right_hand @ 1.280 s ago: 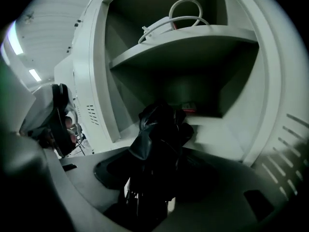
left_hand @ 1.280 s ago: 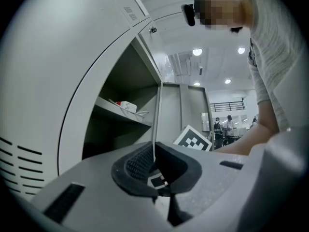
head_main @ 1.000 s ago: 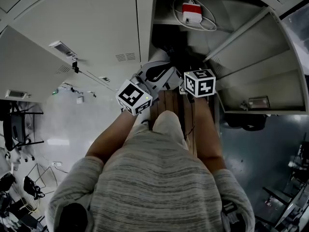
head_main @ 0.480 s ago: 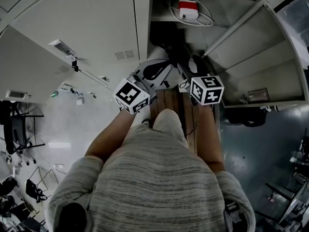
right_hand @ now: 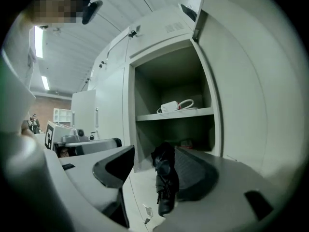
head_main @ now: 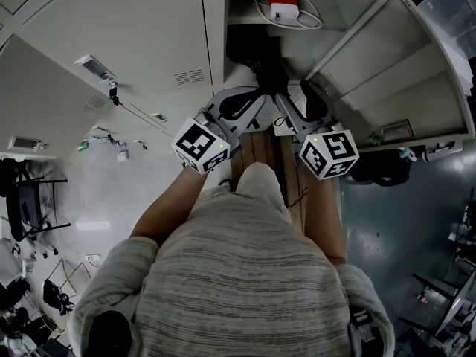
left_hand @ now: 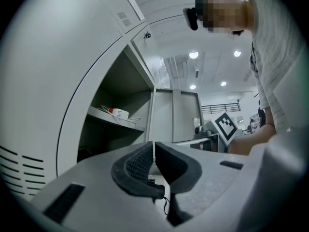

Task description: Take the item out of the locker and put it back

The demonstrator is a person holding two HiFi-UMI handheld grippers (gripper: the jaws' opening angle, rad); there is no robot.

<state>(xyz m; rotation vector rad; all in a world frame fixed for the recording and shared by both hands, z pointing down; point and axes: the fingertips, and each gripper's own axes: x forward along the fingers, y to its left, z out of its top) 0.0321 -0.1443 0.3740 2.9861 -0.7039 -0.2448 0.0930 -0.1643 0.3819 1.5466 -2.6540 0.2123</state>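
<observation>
1. The locker [right_hand: 145, 95] stands open. Its door [head_main: 401, 73] is swung out to the right, and a shelf [right_hand: 176, 113] splits it into an upper and a lower compartment.
2. The white block [head_main: 280, 6], red at one end and with a white cord looped around it, lies on that shelf in the upper compartment, toward the far wall.
3. The right gripper [right_hand: 154, 150] is on the near side of the opening, with its jaws set apart. In the right gripper view they point in below the shelf. The white block lies above them and farther in, well apart, and neither jaw touches it.
4. A black crumpled thing [right_hand: 164, 182] hangs against the inner face of that gripper's right-hand jaw. Pale locker surface shows between it and the other jaw, so it is not pinched. What it is cannot be made out.
5. The left gripper [left_hand: 154, 146] is just left of the right one, in front of the closed door [head_main: 134, 43] beside the opening. Its jaws are drawn together to a thin slit with nothing between them.
6. From the left gripper, the white block is far off and to the right in the head view, well apart. In the left gripper view it sits up on the shelf, above and left of the jaws.
</observation>
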